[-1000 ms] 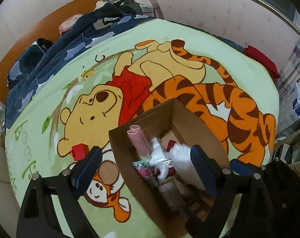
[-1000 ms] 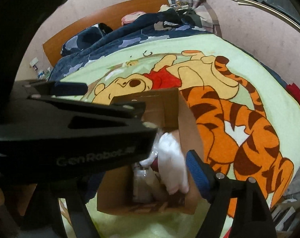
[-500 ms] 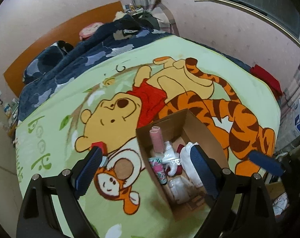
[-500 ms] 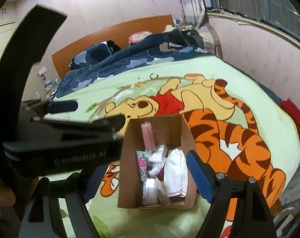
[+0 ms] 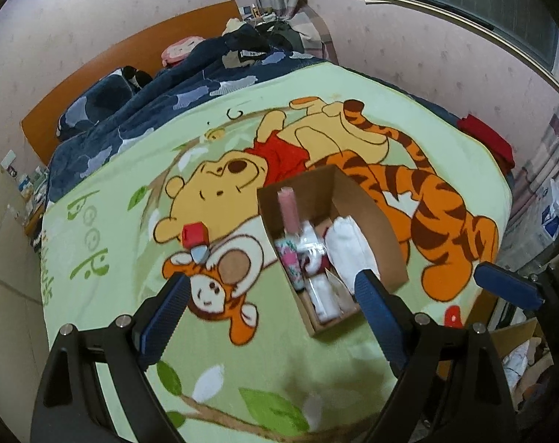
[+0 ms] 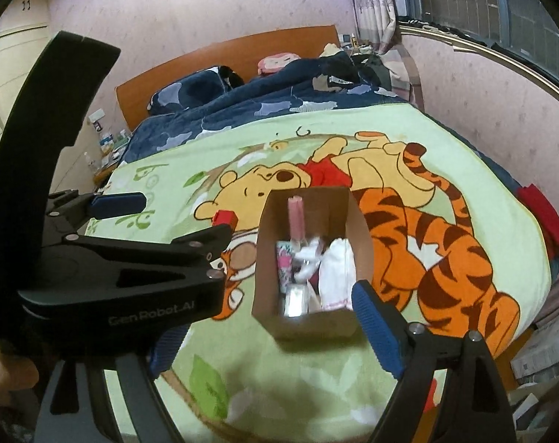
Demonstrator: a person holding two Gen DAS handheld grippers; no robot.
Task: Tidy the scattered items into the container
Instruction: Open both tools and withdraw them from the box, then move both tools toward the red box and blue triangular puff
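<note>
A brown cardboard box (image 5: 382,232) stands on the cartoon blanket (image 5: 106,295); it also shows in the right wrist view (image 6: 360,229). Inside it are a pink roll (image 5: 288,210), a white folded cloth (image 5: 347,247), a floral tube (image 5: 290,262) and small bottles. A red block (image 5: 195,235) with a small light blue piece (image 5: 200,253) lies on the blanket left of the box, also seen in the right wrist view (image 6: 224,217). My left gripper (image 5: 272,313) is open and empty, held high above the near side of the box. My right gripper (image 6: 268,325) is open and empty, also held high.
A dark blue duvet (image 5: 150,99) and pillows lie at the head of the bed against an orange headboard (image 5: 131,48). A red cloth (image 5: 486,140) hangs at the right bed edge. Boxes and clutter (image 5: 537,217) stand on the floor to the right.
Both grippers have risen and pulled back from the box. The white cloth now lies in the box, free of the right gripper. The red block has come into full view.
</note>
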